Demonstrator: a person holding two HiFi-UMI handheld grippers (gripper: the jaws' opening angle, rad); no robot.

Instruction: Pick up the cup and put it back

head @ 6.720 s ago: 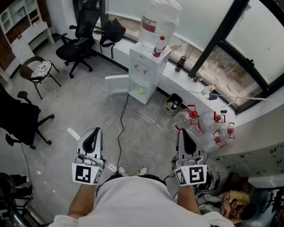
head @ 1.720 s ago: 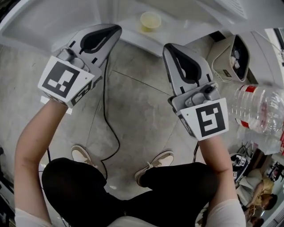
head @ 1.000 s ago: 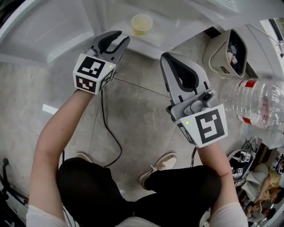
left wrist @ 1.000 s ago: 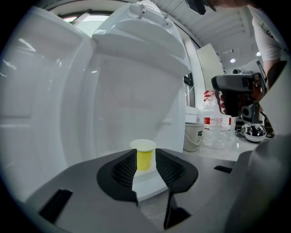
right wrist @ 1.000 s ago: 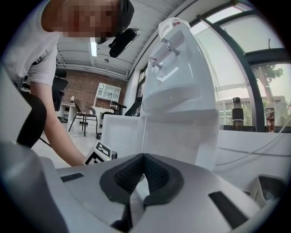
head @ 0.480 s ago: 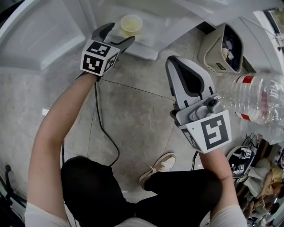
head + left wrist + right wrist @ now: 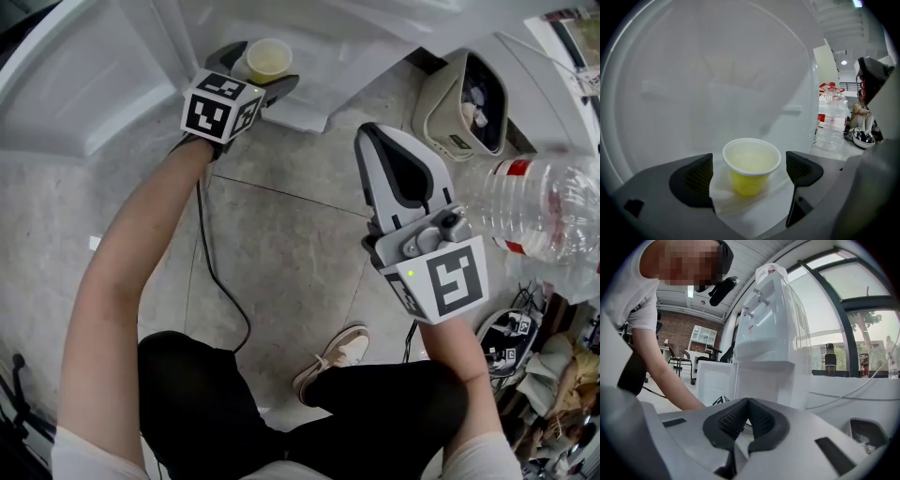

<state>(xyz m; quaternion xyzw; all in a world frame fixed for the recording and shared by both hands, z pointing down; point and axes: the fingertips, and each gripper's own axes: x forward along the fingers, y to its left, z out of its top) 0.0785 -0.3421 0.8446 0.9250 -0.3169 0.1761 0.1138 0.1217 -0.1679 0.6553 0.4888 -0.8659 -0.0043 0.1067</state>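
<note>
1. Left gripper [image 7: 256, 68] was seen with its jaws spread wide, having just been opening. The cup [image 7: 751, 164] stood between the 2 pads with a gap at each side, so nothing was gripped yet.
2. Right gripper [image 7: 746, 409] was held well apart from the cup, above the floor, with its jaws pressed together and nothing between them.
3. The yellow cup was seen upright on the white ledge [image 7: 314, 105] at the foot of the water dispenser [image 7: 773, 324], with its white rim on top. Whether liquid was in it could not be settled.
4. The step in hand was judged to be the closing for the pick, since the cup was already framed roughly midway between the pads.
5. For a good grip, the pads would best be brought onto the yellow wall below the rim. The rim flares and might let the pads slip.
6. The jaws should be closed slowly and evenly, so that the cup is not pushed along the ledge by 1 pad before the other arrives.
7. Only light pressure was judged to be needed, as the cup looked thin-walled and likely to buckle.
8. The gripper should be kept from rolling during the lift, so that the cup stays upright. The lift should be straight up, so that the cup clears the ledge and is not dragged across it.
</note>
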